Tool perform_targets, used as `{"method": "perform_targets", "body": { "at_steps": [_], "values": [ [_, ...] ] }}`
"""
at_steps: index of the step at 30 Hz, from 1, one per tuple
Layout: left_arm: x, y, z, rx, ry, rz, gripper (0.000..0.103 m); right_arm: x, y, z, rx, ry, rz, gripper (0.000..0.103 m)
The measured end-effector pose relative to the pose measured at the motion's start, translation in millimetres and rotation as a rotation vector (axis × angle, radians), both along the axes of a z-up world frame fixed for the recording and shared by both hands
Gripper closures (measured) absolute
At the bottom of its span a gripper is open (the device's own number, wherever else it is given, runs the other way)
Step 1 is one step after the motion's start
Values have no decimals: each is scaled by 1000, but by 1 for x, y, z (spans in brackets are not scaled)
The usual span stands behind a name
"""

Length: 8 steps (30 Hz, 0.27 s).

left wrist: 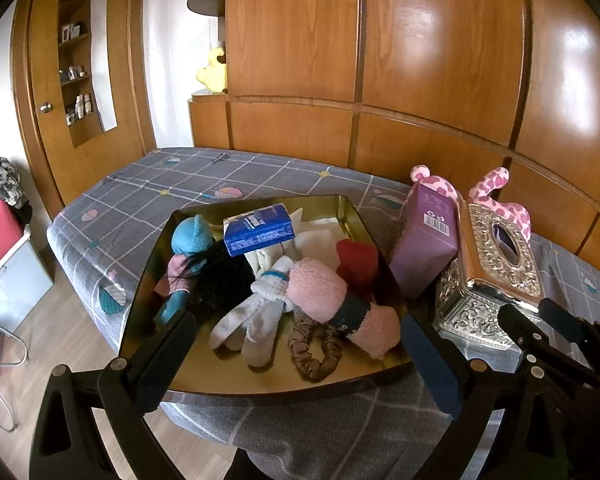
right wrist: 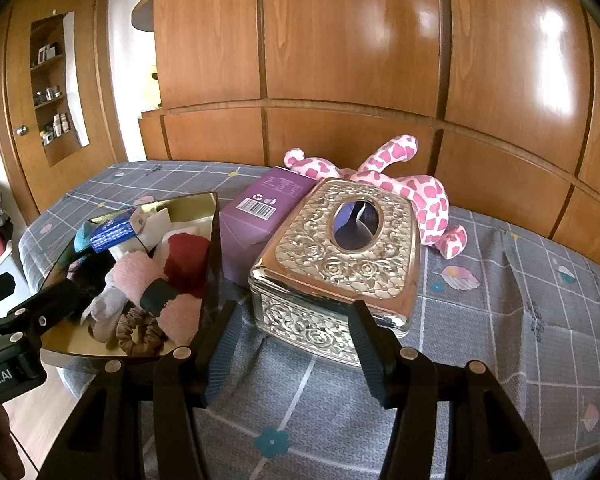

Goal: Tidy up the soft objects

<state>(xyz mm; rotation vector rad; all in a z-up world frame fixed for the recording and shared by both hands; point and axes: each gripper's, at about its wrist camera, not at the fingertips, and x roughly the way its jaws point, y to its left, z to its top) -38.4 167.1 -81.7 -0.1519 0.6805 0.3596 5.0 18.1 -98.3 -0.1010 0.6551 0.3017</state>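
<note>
Nearest: left gripper [left wrist: 298,360], jaws spread and empty, poised over the near rim of the gold tray [left wrist: 148,280]; right gripper [right wrist: 290,350], jaws likewise spread and empty, just short of the silver tissue box [right wrist: 336,264] right of the tray, both seemingly paused before a pick. Tray, on the bed [right wrist: 520,340], holds the gathered soft items: brown scrunchie [left wrist: 314,354] at its near edge, pink towel [left wrist: 324,296], white socks [left wrist: 252,324], black hair [left wrist: 224,276], blue doll [left wrist: 192,236], red cloth [left wrist: 358,260], and a blue tissue pack [left wrist: 258,230] on top toward the far side. Beyond the tissue box: purple carton [right wrist: 260,220] leaning between it and the tray, then the pink spotted plush [right wrist: 420,192], farthest from the tray and probably the soft item left to collect.
</note>
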Motion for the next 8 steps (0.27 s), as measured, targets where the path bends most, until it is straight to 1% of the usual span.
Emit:
{"method": "perform_targets", "body": {
  "at_steps": [8],
  "values": [
    [-4, 2, 3, 11, -28, 14, 0, 0, -3, 1, 8, -10, -10, 47]
  ]
}}
